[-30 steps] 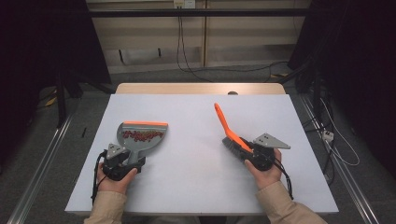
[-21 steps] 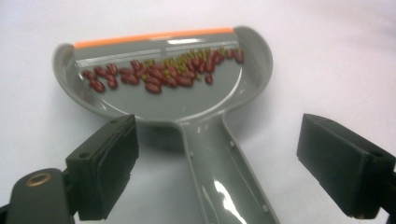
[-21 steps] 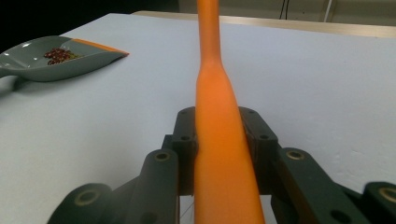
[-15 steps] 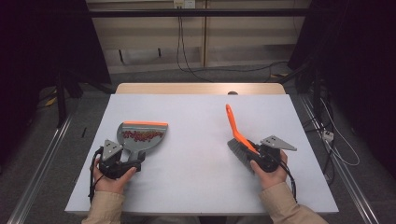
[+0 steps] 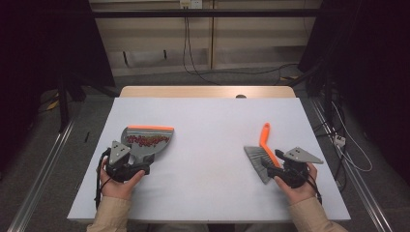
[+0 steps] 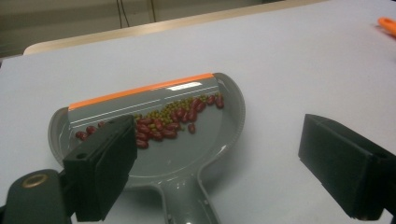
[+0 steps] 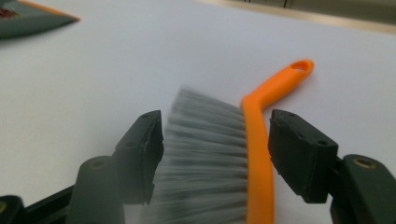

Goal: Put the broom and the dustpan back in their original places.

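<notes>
A grey dustpan (image 5: 145, 151) with an orange lip lies on the left of the white table (image 5: 212, 121), with red and green beans (image 5: 145, 140) in it. My left gripper (image 5: 140, 162) stands open astride its handle. In the left gripper view both jaws are clear of the dustpan (image 6: 187, 158) and the beans (image 6: 163, 123); these jaws opened a moment ago. An orange-backed brush (image 5: 264, 140) with grey bristles lies flat at the right. My right gripper (image 5: 271, 165) has just been opening. The brush (image 7: 257, 154) lies between its jaws, with a gap at the right pad.
Beyond the white surface a wooden table edge (image 5: 208, 92) runs along the far side. Cables (image 5: 193, 58) hang and trail on the floor behind it. A metal rail (image 5: 43, 174) runs along the left side, and more cables (image 5: 338, 140) lie at the right.
The right hand carried the brush to the right and toward the person, and it now lies flat on the table. The right jaws have parted. The dustpan has stayed put.
</notes>
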